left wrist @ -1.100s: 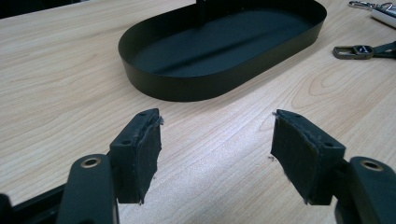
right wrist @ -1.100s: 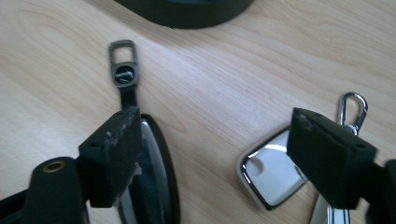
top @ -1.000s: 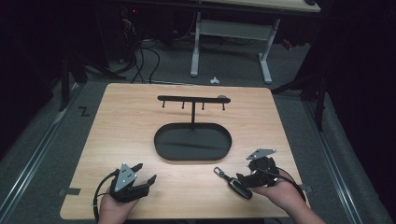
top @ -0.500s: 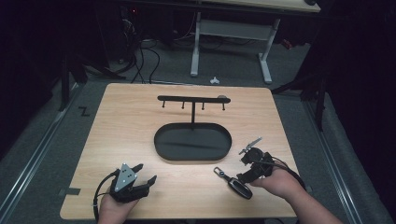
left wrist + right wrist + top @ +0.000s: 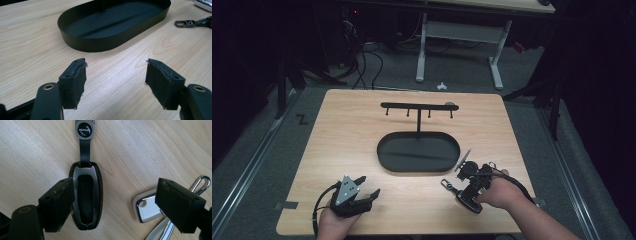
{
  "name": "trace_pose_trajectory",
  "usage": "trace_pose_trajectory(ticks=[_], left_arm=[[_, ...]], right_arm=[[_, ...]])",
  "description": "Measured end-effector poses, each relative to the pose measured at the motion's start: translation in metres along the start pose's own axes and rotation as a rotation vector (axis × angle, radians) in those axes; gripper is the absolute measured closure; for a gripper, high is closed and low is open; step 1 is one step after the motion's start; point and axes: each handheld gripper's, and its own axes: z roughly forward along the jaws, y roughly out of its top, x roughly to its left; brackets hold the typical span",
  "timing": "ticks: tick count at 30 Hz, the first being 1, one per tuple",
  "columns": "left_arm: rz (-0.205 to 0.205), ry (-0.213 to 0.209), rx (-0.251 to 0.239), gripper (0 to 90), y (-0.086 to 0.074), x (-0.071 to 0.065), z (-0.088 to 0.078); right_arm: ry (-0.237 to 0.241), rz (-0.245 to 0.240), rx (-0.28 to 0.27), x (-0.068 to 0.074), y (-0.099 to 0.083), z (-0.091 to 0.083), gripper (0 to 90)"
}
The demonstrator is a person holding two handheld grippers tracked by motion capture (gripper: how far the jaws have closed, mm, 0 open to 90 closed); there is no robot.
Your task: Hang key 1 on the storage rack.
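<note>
The bench [image 5: 347,145] has a light wood-grain surface with a smooth, low-sheen finish. The oval tray [image 5: 100,42] looks like matt black metal with thin walls. The key fob [image 5: 85,195] has a dark glossy shell, a brushed metal frame and a dark strap. The right hand-held gripper [image 5: 120,202] carries matt black pads [image 5: 60,200].

Light wooden surface [image 5: 352,140], black oval tray [image 5: 418,152] with a hook rack [image 5: 418,106] at its centre, key fob [image 5: 85,195] and a white-and-chrome fob [image 5: 147,207] lying near the right front.
</note>
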Motion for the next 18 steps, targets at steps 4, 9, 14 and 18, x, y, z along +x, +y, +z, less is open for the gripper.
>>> trace_pose_trajectory(ticks=[4, 9, 14, 18], left_arm=[[-0.001, -0.003, -0.001, 33.3, 0.000, 0.000, -0.001], [0.000, -0.002, -0.002, 33.3, 0.000, 0.001, -0.001], [-0.003, -0.004, -0.001, 33.3, 0.000, 0.001, -0.001], [-0.003, -0.005, -0.001, 33.3, -0.001, 0.001, 0.000]], right_arm=[[0.031, -0.026, 0.016, 0.001, 0.006, 0.002, 24.7], [0.085, -0.024, 0.019, 0.001, 0.013, 0.005, 29.1], [0.126, -0.008, 0.029, 0.003, 0.021, 0.015, 34.8], [0.147, -0.004, 0.038, 0.006, 0.027, 0.024, 39.4]])
